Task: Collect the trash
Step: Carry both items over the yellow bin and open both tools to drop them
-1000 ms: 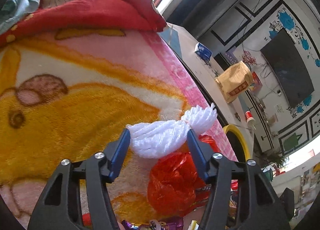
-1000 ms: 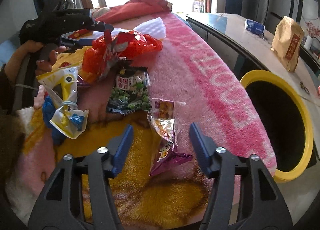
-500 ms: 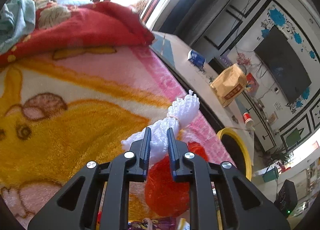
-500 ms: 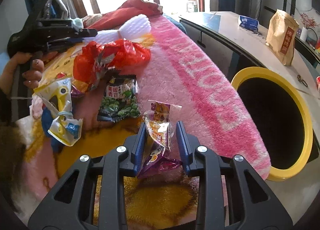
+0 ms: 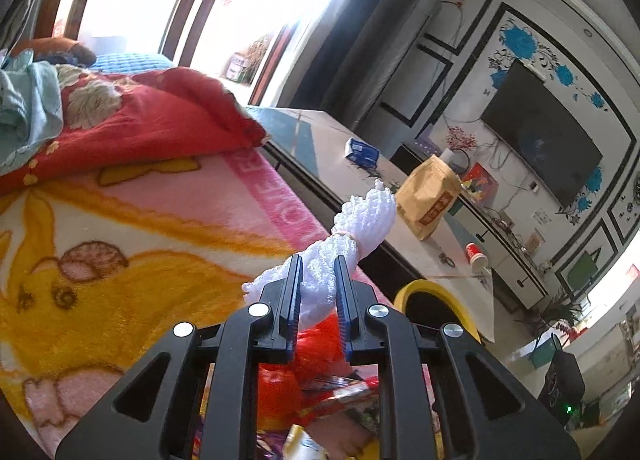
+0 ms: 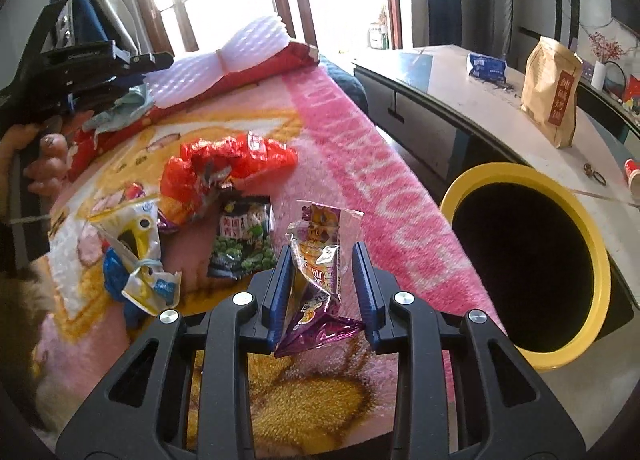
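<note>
My left gripper (image 5: 317, 284) is shut on a white foam net sleeve (image 5: 352, 232) and holds it up above the pink and yellow blanket (image 5: 120, 220). The sleeve also shows in the right wrist view (image 6: 224, 56), at the tip of the left gripper (image 6: 138, 70). My right gripper (image 6: 320, 280) is shut on a purple and yellow snack wrapper (image 6: 320, 260), lifted off the blanket. A yellow-rimmed trash bin (image 6: 528, 276) stands open to the right of the bed; its rim shows in the left wrist view (image 5: 432, 292).
On the blanket (image 6: 360, 180) lie a red plastic bag (image 6: 224, 168), a green pea snack packet (image 6: 244, 240) and a yellow-blue wrapper (image 6: 136, 256). A low table (image 6: 460, 92) behind the bin carries a brown paper bag (image 6: 554, 96), a blue packet (image 6: 486, 66) and a red cup (image 6: 632, 176).
Both grippers closed, the left on the foam sleeve and the right on the purple wrapper. Both then lifted their items off the blanket.
</note>
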`<state>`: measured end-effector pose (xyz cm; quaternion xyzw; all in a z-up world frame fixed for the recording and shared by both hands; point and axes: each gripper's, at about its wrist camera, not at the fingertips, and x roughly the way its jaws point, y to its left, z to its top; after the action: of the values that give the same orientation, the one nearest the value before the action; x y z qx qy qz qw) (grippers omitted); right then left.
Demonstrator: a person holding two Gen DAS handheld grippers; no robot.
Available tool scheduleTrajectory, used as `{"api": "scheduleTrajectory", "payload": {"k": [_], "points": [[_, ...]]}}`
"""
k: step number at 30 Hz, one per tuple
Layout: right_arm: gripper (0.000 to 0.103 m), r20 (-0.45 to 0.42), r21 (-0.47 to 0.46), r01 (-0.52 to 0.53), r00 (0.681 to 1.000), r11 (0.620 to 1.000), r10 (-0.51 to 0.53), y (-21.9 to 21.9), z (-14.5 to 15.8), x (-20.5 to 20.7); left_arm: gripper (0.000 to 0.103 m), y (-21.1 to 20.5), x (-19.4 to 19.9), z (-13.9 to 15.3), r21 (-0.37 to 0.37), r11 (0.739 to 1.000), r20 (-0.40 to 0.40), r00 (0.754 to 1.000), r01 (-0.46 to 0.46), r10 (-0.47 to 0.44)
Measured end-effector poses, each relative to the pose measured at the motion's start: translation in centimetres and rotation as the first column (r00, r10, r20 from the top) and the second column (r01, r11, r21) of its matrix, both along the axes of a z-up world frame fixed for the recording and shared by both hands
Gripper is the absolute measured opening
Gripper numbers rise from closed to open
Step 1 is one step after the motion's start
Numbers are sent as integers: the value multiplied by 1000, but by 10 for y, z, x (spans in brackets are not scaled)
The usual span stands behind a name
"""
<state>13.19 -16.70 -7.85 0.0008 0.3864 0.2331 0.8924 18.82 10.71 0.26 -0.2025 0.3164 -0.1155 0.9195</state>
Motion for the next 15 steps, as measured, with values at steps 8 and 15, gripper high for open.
{"api": "scheduleTrajectory", "payload": {"k": [8,15], "points": [[24,48,23,31,998,999,-32,-13,16,-1,15,-24,-14,7,2,999,24,999,46,-46],[24,70,48,67,995,997,-70,-27,26,-1,15,-46,-20,9,12,996,27,995,91,-92]]}}
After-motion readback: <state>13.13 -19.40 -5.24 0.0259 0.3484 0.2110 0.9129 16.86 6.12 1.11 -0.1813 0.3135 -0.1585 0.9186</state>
